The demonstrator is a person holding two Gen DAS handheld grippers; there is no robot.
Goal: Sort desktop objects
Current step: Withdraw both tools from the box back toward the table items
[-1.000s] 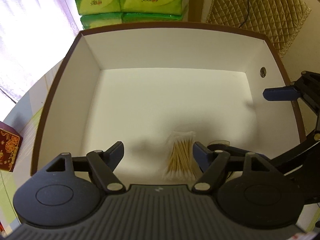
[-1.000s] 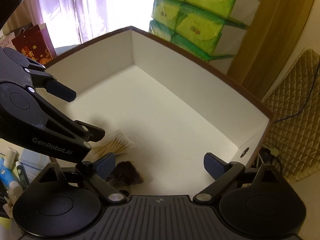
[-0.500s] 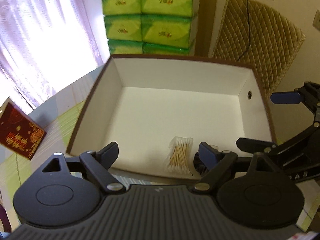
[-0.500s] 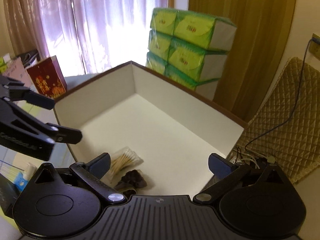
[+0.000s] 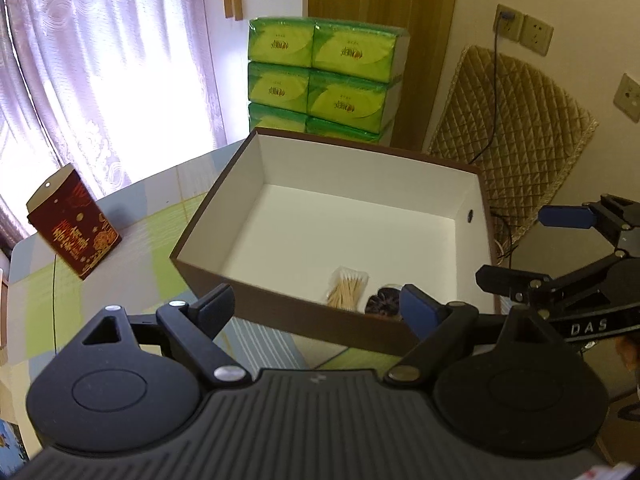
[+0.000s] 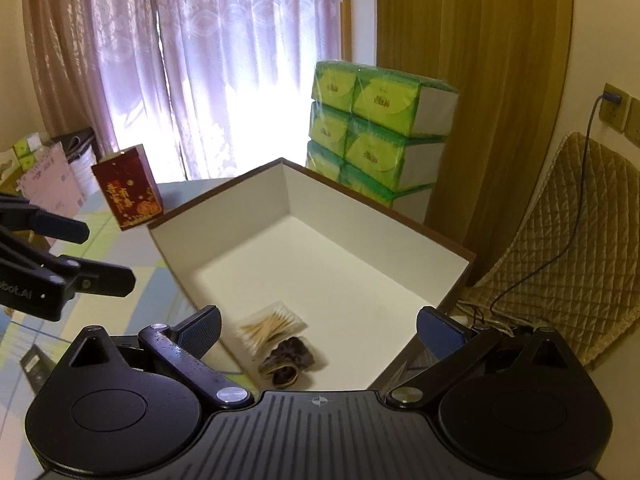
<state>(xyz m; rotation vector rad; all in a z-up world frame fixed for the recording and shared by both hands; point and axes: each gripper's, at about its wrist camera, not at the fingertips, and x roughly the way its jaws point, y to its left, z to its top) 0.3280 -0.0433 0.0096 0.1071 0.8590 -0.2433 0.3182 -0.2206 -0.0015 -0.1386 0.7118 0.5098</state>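
Left wrist view – both grippers, left gripper [image 5: 316,307] and right gripper [image 6: 319,330], tilt down over the box [image 5: 280,208], jaws apart, empty.

Table [image 5: 132,248]: brown box [image 5: 320,322], red carton [image 5: 74,232]

Swabs pack [image 5: 347,291], dark clip [image 5: 383,304] in box [image 5: 400,236]
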